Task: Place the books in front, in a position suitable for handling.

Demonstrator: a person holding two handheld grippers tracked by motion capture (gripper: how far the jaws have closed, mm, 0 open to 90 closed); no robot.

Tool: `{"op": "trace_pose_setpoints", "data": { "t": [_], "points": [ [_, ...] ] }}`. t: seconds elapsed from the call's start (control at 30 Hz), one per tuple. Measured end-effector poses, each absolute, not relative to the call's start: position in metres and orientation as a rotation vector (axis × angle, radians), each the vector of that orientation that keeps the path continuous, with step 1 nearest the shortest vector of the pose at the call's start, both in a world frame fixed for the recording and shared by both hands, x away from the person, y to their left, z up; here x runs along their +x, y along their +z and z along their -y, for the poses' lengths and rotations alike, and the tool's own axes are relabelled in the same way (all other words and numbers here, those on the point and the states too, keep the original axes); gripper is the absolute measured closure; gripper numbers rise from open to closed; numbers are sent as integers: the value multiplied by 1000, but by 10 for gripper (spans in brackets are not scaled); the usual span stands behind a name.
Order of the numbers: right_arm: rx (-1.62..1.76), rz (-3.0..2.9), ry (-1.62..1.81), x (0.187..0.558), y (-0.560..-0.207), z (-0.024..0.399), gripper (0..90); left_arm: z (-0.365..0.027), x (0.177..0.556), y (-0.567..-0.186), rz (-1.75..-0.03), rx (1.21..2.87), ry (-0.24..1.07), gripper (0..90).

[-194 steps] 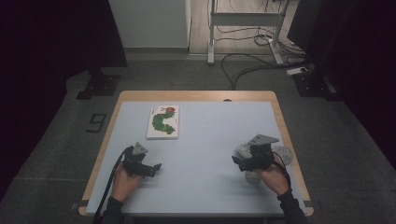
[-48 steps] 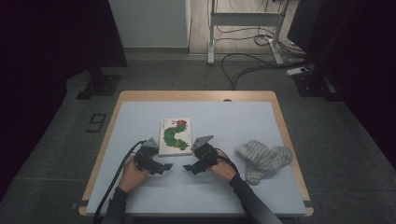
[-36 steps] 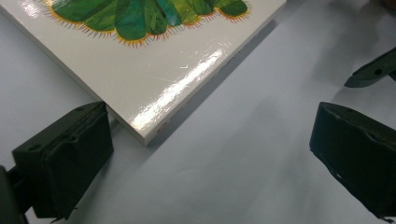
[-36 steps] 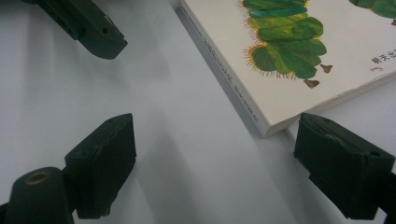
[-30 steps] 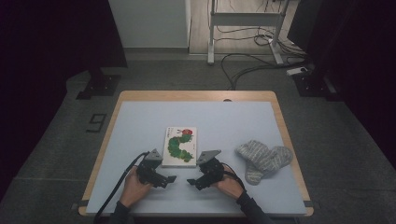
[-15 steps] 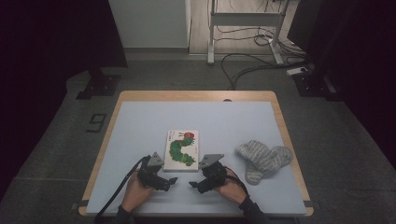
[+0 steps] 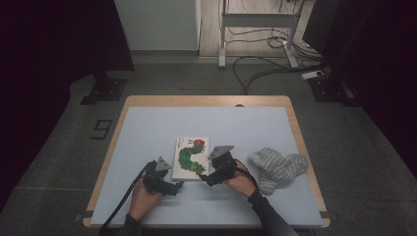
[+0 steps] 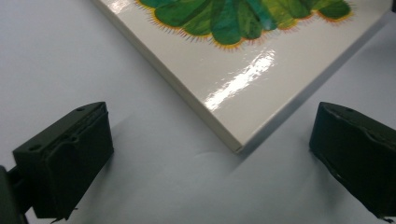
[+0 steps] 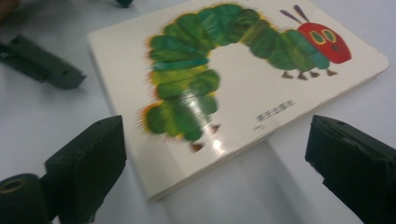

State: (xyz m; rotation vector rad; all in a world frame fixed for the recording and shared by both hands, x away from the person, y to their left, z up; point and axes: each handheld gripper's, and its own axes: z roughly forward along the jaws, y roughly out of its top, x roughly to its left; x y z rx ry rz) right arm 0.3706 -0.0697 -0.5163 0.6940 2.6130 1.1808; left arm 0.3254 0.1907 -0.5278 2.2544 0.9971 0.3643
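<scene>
Both tongs (image 7: 177, 186) (image 7: 205, 178) open, flanking caterpillar book (image 7: 191, 157), touching nothing

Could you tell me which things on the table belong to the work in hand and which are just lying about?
In the job:
- caterpillar board book, lying flat
- left tool, jaws open about the book's near corner
- right tool, jaws open at the book's edge

Lying about:
- grey knitted socks, to the right of the book
- blue table mat

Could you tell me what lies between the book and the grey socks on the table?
The right gripper and its hand, in the high view, beside the book and socks.
</scene>
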Motion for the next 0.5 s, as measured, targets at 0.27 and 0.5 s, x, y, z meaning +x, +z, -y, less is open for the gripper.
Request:
{"op": "trace_pose_setpoints", "data": {
  "t": [0.27, 0.5],
  "points": [
    [731, -2617, 1170, 405, -522, 61, 0, -192, 329, -529, -1025, 2237, 375, 0],
    [742, -2609, 1158, 429, -522, 56, 0, -193, 330, -528, -1036, 2235, 377, 0]
  ]
}}
